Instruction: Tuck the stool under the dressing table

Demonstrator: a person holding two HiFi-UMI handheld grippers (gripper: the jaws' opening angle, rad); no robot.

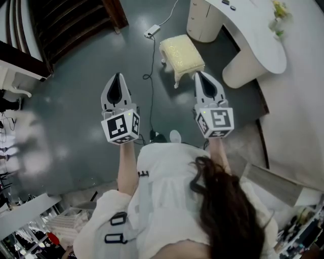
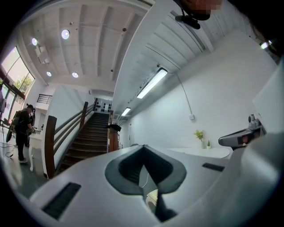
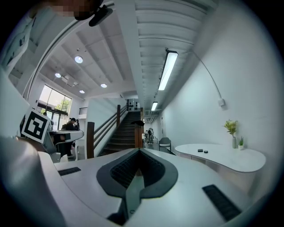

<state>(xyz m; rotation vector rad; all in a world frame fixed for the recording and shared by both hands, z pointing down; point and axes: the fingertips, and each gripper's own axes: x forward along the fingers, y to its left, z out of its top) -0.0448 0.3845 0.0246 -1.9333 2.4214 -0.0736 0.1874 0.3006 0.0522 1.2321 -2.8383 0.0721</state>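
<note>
Left gripper [image 2: 143,153]: jaws pressed together, dark pads meeting along a single seam, nothing pinched. Right gripper [image 3: 138,154]: jaws likewise closed tip to tip, empty. Both are held level and side by side, well apart from each other, each carried ahead of a bare forearm of the person, who wears a white garment [image 1: 167,192]. The stool [image 1: 181,53], with a cream cushion on pale curved legs, stands on the grey floor [image 1: 76,111] beyond the jaw tips, ahead of the space between the two grippers and closer to the right gripper's line. Neither gripper touches it. It sits out in the open just beside the dressing table [image 1: 253,38], not under the top. That table is white with a curved top and lies beyond and to the right of the right jaws. A small potted plant [image 1: 278,11] stands on the table's far part. A black cable [image 1: 152,66] runs along the floor between the left jaws and the stool, up to a white adapter [image 1: 151,32] lying past the stool. Further out, beyond and to the left of the left jaws, a dark wooden staircase [image 1: 76,20] rises. In the right gripper view a chair [image 3: 165,142] stands far ahead of the jaws near the foot of those stairs.
</note>
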